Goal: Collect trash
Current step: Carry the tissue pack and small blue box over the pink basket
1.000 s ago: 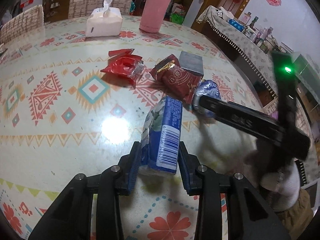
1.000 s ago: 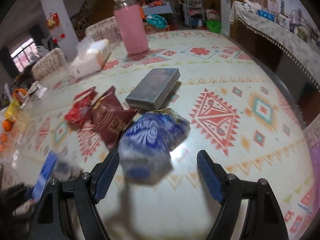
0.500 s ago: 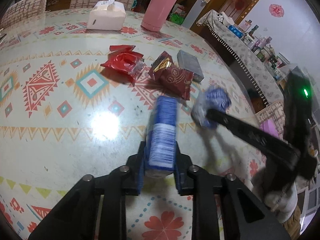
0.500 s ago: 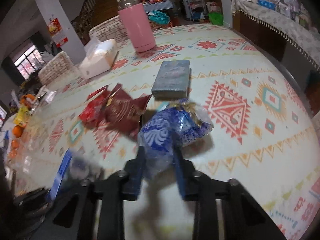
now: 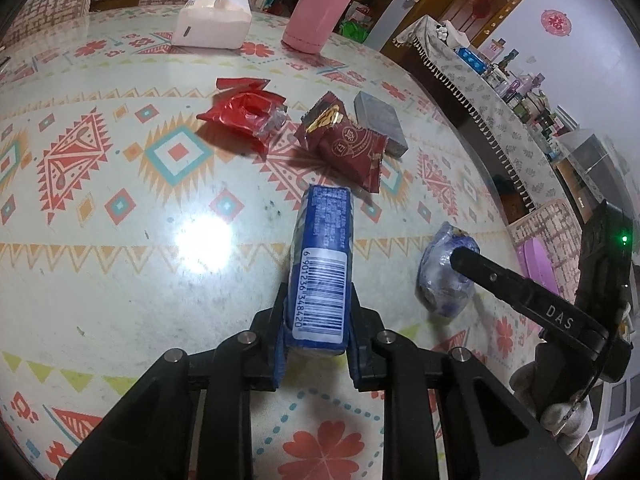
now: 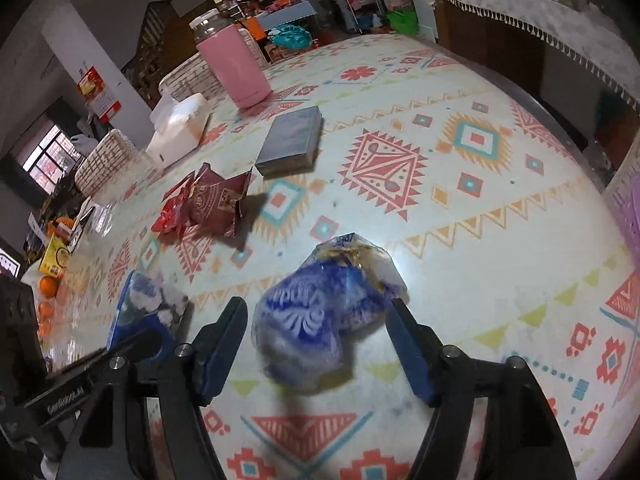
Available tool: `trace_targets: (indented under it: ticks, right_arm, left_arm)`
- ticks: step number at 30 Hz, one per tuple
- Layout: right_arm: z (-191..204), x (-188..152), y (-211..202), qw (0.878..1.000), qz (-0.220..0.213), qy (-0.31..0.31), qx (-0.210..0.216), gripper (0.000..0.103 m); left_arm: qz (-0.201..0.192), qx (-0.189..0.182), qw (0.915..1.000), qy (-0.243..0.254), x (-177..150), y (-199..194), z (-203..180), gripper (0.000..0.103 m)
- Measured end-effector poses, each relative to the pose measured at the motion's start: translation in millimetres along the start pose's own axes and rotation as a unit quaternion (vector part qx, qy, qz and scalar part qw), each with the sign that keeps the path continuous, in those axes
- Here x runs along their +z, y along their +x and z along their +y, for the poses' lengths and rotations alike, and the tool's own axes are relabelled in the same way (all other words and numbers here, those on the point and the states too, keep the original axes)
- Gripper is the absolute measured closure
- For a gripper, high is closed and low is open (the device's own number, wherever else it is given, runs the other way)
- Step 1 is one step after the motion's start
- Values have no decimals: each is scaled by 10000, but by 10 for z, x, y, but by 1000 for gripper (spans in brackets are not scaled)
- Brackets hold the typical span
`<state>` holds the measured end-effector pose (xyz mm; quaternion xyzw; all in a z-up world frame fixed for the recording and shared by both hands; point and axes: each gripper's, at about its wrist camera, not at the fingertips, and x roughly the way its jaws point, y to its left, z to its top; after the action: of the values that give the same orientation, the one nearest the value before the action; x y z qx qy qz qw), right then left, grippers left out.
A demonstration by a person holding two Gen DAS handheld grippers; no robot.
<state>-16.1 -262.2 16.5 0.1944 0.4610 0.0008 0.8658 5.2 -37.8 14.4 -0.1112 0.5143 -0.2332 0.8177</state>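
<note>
The round desk [image 5: 100,240] with a red and teal geometric pattern carries all items. Near its centre lie a grey flat box [image 5: 380,122], a dark red foil snack wrapper [image 5: 346,146] and a bright red crumpled wrapper [image 5: 246,114]. The left claw [image 5: 316,344] is clamped on a blue flat carton [image 5: 324,264] with a barcode, nearer the desk edge. The right claw [image 6: 320,344] is opening; the blue crumpled plastic bag [image 6: 324,312] sits between its pads, not pressed.

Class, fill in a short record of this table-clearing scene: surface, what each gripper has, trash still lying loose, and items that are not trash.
Surface: patterned table
Left gripper: shut on blue carton
Right gripper: jaws opening, blue wrapper between them, pads not pressing
Loose trash: red wrapper, dark red wrapper
Not trash: pink bottle, tissue pack, grey box
</note>
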Motion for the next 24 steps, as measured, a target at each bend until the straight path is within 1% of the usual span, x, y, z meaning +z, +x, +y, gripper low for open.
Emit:
trace_targets:
  ticks: [2, 6, 9, 10, 11, 12, 13, 14, 15, 19, 24]
  right_arm:
    - [45, 6, 41, 10000, -15, -24, -12, 27]
    - [141, -3, 94, 9998, -100, -158, -87, 27]
    - [215, -23, 170, 9990, -132, -333, -272, 28]
    - [244, -37, 176, 9982, -195, -444, -354, 30]
    - [280, -55, 186, 9967, -198, -609, -491, 44]
    - [288, -74, 177, 9959, -204, -703, -535, 48]
    - [274, -86, 162, 9961, -183, -725, -461, 48]
    - [225, -109, 110, 9971, -188, -672, -314, 48]
    - [190, -122, 68, 9973, -213, -645, -264, 48]
    - [-68, -220, -256, 9982, -398, -450, 23, 48]
    - [-493, -381, -745, 9971, -724, -179, 138, 48]
  left_arm:
    - [51, -22, 10000, -41, -3, 42, 12, 79]
    - [-14, -34, 10000, -56, 5, 47, 15, 78]
    - [-66, 28, 10000, -14, -6, 47, 8, 78]
    - [-76, 65, 9999, 24, -9, 48, -1, 79]
    - [-115, 160, 9998, 75, -17, 41, -14, 82]
    - [-153, 216, 9996, 100, -23, 29, -24, 83]
    - [-207, 294, 9993, 134, -32, 10, -41, 83]
    - [-248, 328, 9990, 149, -35, -7, -54, 83]
    - [-293, 338, 9989, 159, -39, -32, -59, 83]
    - [-438, 380, 9979, 279, -45, -118, -127, 83]
    - [-576, 536, 9958, 478, -54, -242, -322, 83]
